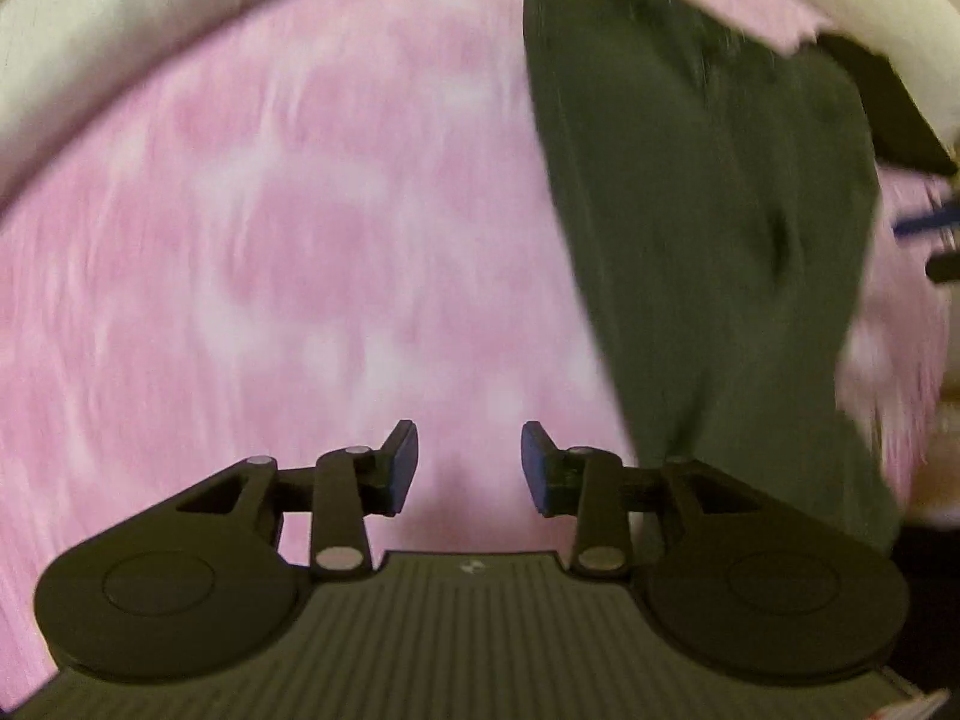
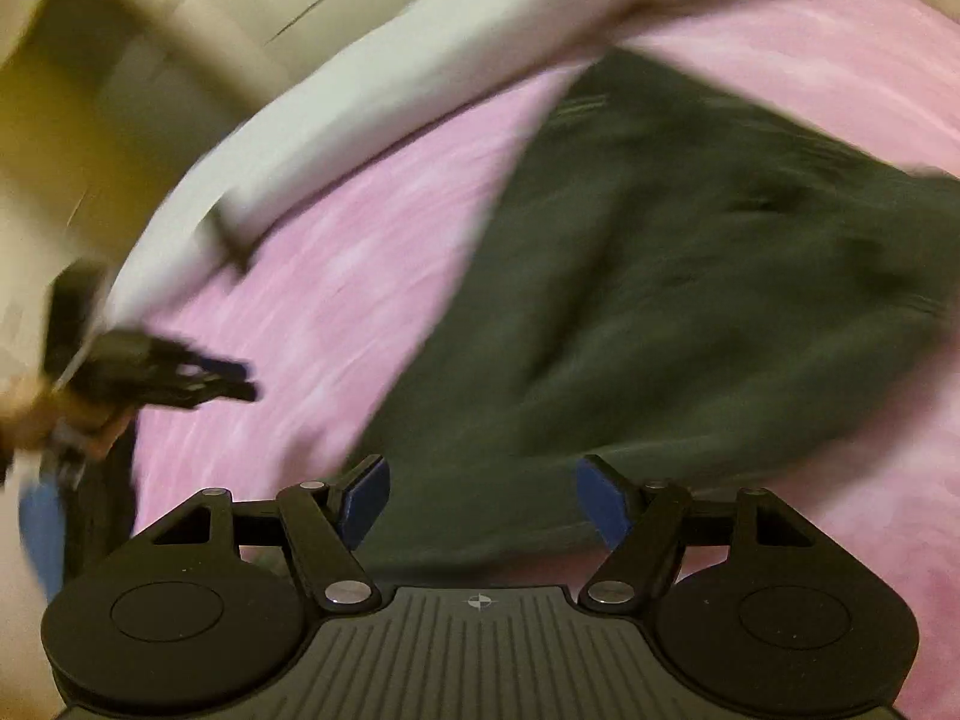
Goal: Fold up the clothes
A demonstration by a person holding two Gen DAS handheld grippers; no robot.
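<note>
A dark green garment [image 1: 708, 228] lies spread on a pink blanket [image 1: 300, 240]. In the left wrist view it runs from the top down the right side. My left gripper [image 1: 469, 465] is open and empty over the bare blanket, just left of the garment's edge. In the right wrist view the garment [image 2: 660, 312] fills the middle and right. My right gripper [image 2: 480, 501] is open and empty, hovering over the garment's near edge. The left gripper also shows at the left of the right wrist view [image 2: 222, 381]. Both views are motion-blurred.
A white sheet or mattress edge [image 2: 360, 96] borders the pink blanket on the far side. Beyond it lies a beige floor [image 2: 180, 12]. The white edge also curves along the top of the left wrist view [image 1: 120, 30].
</note>
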